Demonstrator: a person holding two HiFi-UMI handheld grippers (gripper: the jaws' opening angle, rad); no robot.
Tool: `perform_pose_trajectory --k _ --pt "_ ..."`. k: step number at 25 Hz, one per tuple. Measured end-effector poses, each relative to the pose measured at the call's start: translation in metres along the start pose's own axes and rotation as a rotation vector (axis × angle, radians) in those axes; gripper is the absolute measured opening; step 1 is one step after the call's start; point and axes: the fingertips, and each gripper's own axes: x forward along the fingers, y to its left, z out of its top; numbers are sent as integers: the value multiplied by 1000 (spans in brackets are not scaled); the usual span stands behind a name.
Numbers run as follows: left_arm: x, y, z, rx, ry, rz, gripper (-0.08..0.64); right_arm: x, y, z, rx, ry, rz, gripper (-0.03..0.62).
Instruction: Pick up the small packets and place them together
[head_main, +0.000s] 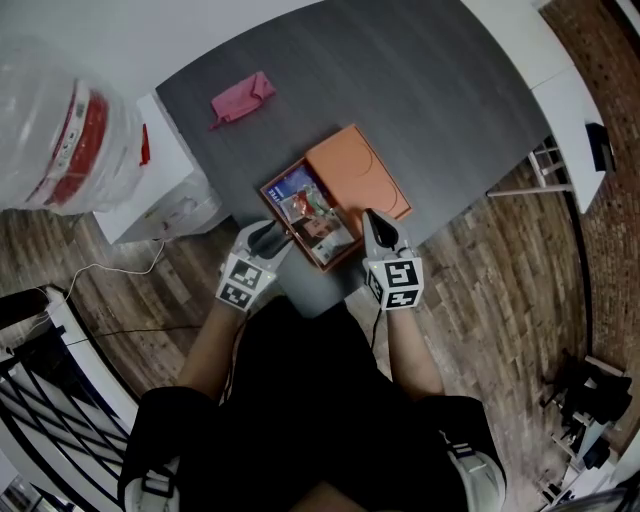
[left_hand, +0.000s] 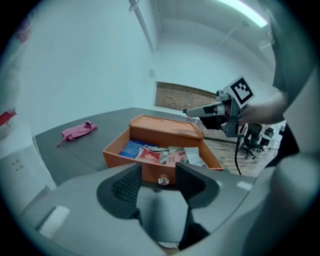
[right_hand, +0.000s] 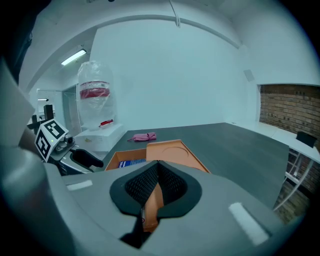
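Head view: small colourful packets (head_main: 308, 210) sit gathered in the open orange box (left_hand: 122, 155) by the dark grey table's (head_main: 420, 90) near edge, so this looks nearly done. Left gripper (left_hand: 159, 180) gapes wide, empty; right gripper (right_hand: 158, 182) is pinched closed on nothing.

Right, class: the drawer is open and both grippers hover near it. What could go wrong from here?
1. The packets overlap in the orange drawer, so the open left gripper may pinch two or slip off a flat one.
2. The drawer sits near the table edge; a knock on its knob could shift it.
3. The right gripper is shut and cannot grasp until it opens.
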Motion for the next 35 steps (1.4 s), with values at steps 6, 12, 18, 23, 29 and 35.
perform_pose_trajectory --k 6,12,18,23,29,35 --pt "-12 4 24 12 -84 43 190 2 12 8 -39 -8 41 3" --pt "-27 11 35 -2 -132 91 166 20 40 18 -85 -8 113 2" --pt "-40 17 36 -9 -150 111 163 46 75 27 -137 -1 191 2" --pt "-46 20 37 -27 -169 111 160 65 89 18 -160 67 206 3" --pt "-52 24 37 -43 -184 113 140 83 96 -3 -185 164 188 2" --pt "-56 30 33 -68 -195 119 120 99 79 -26 -169 281 71 3"
